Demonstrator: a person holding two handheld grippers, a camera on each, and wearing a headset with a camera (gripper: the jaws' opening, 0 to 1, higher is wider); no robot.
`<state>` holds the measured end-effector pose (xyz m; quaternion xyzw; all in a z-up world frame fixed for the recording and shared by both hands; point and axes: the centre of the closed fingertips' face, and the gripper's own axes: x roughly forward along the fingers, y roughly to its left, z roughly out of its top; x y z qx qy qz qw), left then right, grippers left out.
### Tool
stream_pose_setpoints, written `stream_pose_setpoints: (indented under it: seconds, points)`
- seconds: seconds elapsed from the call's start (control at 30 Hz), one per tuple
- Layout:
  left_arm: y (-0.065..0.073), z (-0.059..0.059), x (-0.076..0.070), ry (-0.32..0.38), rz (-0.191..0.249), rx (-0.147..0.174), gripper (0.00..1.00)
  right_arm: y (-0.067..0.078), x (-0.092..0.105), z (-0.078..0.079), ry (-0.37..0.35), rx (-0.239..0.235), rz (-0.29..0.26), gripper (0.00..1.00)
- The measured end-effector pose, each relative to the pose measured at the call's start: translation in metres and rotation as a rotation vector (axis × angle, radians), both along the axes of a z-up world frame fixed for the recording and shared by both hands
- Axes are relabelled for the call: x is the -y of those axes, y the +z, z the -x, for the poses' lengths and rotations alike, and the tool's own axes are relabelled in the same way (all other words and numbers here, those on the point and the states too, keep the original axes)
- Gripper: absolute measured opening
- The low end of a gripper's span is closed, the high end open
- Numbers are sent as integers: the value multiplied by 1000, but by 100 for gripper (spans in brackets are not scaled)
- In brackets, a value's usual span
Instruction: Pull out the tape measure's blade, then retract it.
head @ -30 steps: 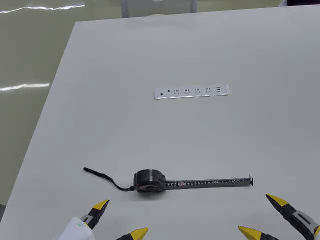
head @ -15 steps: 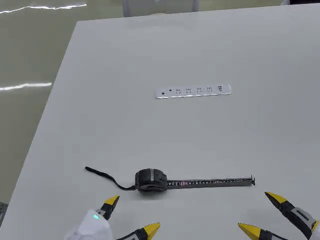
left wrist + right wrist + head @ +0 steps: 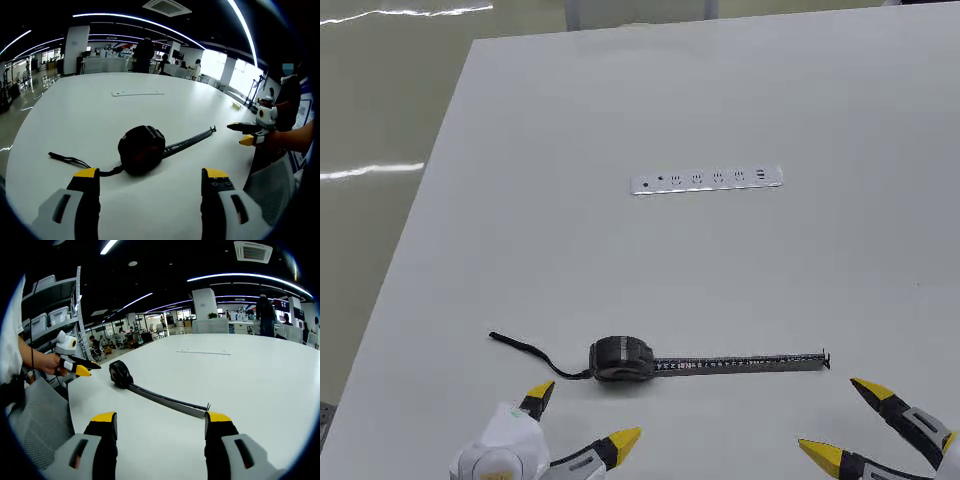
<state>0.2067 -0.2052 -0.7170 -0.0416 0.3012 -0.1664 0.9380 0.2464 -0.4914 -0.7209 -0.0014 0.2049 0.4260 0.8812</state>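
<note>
A black tape measure lies on the white table near its front edge, with its blade pulled out to the right and a black wrist strap trailing left. In the left gripper view the case sits just ahead of the open jaws. My left gripper hovers open just in front of the case, touching nothing. My right gripper is open too, close in front of the blade's end hook. The hook shows between the right jaws in the right gripper view.
A white power strip lies flat near the middle of the table. The table's left edge runs along a glossy floor. Several people stand far off in the left gripper view.
My left gripper has come forward and right, closer to the tape measure's case. The right gripper and the tape measure have hardly moved.
</note>
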Motion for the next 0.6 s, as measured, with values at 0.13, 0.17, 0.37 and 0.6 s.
stream_pose_setpoints:
  seconds: [0.13,0.17,0.37,0.6]
  points:
    - [-4,-4,1,15,-4,-15,83,-1,2,-4,-1,-1,2,72]
    - [-4,-5,1,15,-3,-12,83,-1,3,-5,-2,-1,3,72]
    - [-7,-8,4,20,-3,-25,85,-4,5,-10,-3,-4,7,72]
    - [-14,-12,4,38,-12,-47,86,-7,3,-18,11,-14,5,72]
